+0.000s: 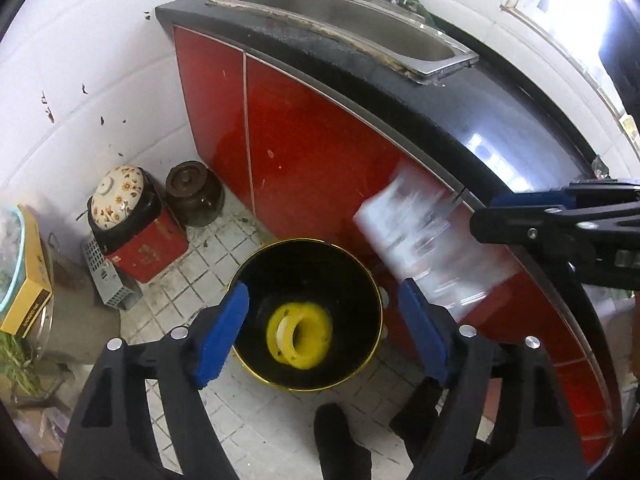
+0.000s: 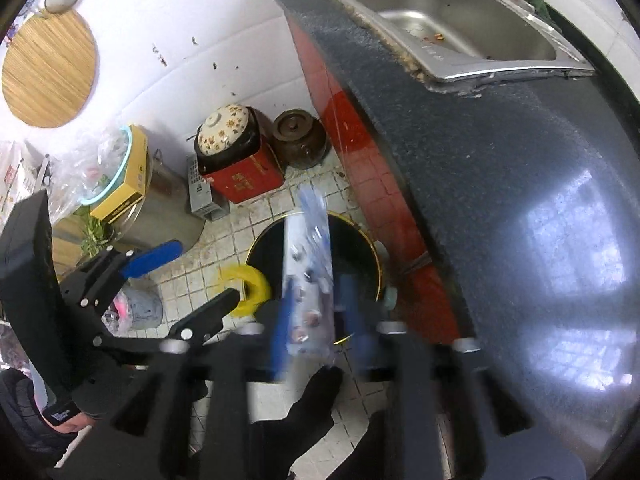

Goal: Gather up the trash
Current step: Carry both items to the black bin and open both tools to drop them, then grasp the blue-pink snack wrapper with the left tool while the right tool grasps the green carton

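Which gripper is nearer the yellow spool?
Left. The left gripper hangs directly over the bin, its fingers framing the yellow spool; the right gripper is off beside it, nearer the counter.

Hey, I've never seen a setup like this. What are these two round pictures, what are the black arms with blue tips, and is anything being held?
A person holds a tool in each hand. Each tool has two jaws with blue pads and a wide-angle camera looking along them. One picture is from the left gripper, the other from the right gripper. Both look down at a black round bin with a gold rim on the white tiled floor, beside a dark stone counter. The left jaws stand open and empty; a yellow plastic ring shows inside the bin. A blurred clear plastic package sits between the open right jaws, apparently dropping towards the bin.
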`<state>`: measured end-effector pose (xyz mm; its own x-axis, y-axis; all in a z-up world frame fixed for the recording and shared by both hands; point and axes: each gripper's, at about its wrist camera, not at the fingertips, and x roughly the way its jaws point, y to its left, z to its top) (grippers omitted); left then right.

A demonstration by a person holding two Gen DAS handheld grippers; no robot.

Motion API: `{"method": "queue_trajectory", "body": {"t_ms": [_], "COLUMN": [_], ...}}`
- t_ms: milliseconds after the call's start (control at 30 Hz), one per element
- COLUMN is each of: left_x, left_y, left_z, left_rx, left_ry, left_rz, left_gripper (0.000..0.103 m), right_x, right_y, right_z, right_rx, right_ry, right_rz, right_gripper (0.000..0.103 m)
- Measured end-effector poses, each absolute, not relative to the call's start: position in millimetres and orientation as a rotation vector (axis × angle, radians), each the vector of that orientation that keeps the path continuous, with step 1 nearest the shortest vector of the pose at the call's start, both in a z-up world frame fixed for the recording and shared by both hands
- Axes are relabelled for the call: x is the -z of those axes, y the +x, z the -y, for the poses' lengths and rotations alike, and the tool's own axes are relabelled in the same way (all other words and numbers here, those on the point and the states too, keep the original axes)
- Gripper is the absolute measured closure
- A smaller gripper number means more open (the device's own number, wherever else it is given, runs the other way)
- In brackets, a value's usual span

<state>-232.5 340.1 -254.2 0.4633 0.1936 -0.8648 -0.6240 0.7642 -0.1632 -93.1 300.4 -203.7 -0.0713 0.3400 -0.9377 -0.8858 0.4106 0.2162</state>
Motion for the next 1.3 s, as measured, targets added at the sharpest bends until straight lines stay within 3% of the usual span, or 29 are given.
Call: {"method": "queue_trajectory", "body": {"t_ms": [300,500,567,900,1100,1300], "left_x": [239,193,172,100,77,74], "left_y": [-236,-223,-211,-78,6,57], "left_z": [-345,-320,-304,-178,-90,-35], "left_rx": [-0.569,-0.54,-0.502,-0.143,0.024,0.087], "left_ry": [-0.497,-0.358,-0.313,-0.209,-0.122,-0.078], "left_rz": [-0.944,-0.929,-0.92,-0.881,-0.849,-0.873], "left_gripper": [0.019,0.011,0.01,0.009,0.009,0.009], "right_x": [173,127,105,20,13,18], "right_y": [-88,-63,-45,37,59,78], "right_z": [-281,-219,-182,73,208,279], "right_rx": [-1.114,-1.035,-0.969,-0.412,-0.171,-0.085], "right_ry": [-0.511,-0.414,-0.356,-0.164,-0.086,-0.027], "right_rz": [-1.21,-1.143,-1.11,-0.92,-0.888,-0.896], "right_gripper": [0.039,0.026,0.021,0.02,0.02,0.02]}}
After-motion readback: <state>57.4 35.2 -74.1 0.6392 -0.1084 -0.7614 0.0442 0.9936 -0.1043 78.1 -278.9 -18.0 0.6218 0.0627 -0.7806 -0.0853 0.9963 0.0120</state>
